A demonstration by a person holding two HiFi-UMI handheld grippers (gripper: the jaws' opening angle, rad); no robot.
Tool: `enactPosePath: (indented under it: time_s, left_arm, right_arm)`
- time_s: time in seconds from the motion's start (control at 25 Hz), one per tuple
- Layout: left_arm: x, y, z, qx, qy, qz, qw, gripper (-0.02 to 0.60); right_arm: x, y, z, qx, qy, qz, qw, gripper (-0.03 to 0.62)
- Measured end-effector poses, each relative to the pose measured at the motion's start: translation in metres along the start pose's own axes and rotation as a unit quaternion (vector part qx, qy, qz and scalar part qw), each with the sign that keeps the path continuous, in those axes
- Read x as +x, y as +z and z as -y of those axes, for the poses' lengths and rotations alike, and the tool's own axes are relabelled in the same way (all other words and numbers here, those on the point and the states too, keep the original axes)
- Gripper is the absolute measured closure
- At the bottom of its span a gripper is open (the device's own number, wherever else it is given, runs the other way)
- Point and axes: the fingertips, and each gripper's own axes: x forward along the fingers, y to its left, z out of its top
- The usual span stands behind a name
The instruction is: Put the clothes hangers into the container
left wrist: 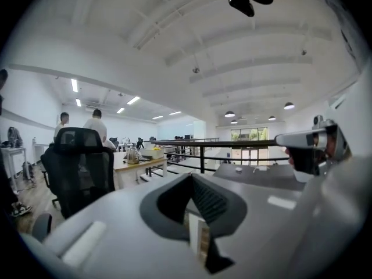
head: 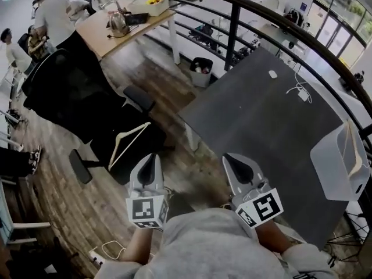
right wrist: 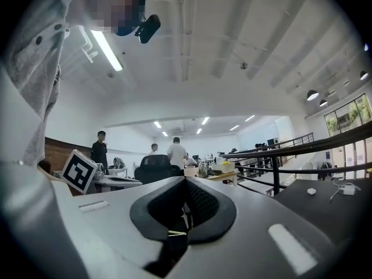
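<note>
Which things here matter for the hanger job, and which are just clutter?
Job: hanger on the black chair; container with another hanger inside; left gripper and right gripper, both shut and empty.
Clutter: bin, mouse, charger cable, kettle.

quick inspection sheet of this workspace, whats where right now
surface: dark table, mostly bare
job's things: hanger lying on a black chair; pale container at the table's right edge, second hanger in it
clutter: small white item near the table's far edge
grippers: left claw and right claw both shut, nothing held
cables: white cable with a plug on the table; floor cable at lower left
surroundings: railing, bin, wooden desk, people beyond
</note>
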Motion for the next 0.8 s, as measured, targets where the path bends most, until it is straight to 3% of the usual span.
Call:
enactPosePath:
  time_s: [0.52, 0.8]
  left_arm:
    - [-0.02, -0.069, -0.258, -0.053, 0.111, -0.05, 0.9912, 0.571]
    - [-0.03, -0.102, -0.347, -0.062, 0.151, -0.08, 0.9834, 0.571]
  right_arm:
    - [0.231, -0.038, -0.152, -0.031, 0.118, -0.059, 0.991, 0.595]
    - [0.311, -0.053, -0.199, -0.044, 0.164, -0.082, 0.982, 0.595]
